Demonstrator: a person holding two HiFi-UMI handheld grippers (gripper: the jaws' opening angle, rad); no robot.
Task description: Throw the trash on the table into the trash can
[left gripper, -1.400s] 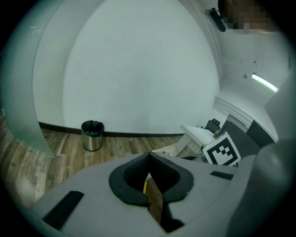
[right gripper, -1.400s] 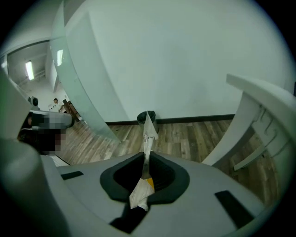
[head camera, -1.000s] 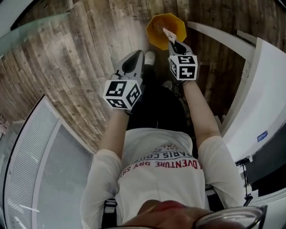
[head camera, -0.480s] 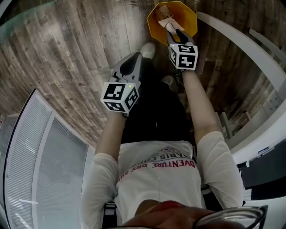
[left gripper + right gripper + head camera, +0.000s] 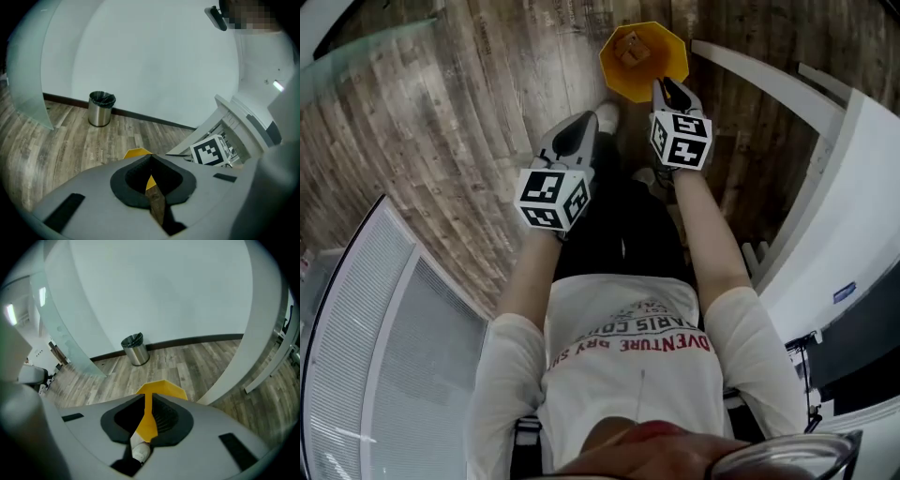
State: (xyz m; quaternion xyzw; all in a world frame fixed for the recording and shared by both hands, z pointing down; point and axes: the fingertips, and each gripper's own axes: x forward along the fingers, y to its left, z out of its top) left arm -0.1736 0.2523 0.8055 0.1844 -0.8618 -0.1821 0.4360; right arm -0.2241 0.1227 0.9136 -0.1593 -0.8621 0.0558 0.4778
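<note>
A yellow eight-sided trash can (image 5: 643,58) stands on the wood floor ahead of the person's feet. A crumpled bit of trash (image 5: 628,47) lies inside it. My right gripper (image 5: 667,89) hovers just at the can's near rim; its jaws are closing, a thin slit remains between them and nothing is in it. Through that slit in the right gripper view (image 5: 146,394) the yellow can (image 5: 161,389) shows. My left gripper (image 5: 577,131) hangs lower left of the can, shut and empty; in its own view (image 5: 151,157) the can's edge (image 5: 136,153) peeks over the jaws.
A white curved table (image 5: 853,216) runs along the right. A white ribbed panel (image 5: 375,356) fills the lower left. A steel bin (image 5: 136,349) with a black liner stands by the far wall, next to a glass partition (image 5: 61,329). The person's shoe (image 5: 609,117) is near the can.
The right gripper held a piece of paper over the can, then opened; the paper dropped in. The gripper has since drawn back to the near rim, narrowing its jaws.
</note>
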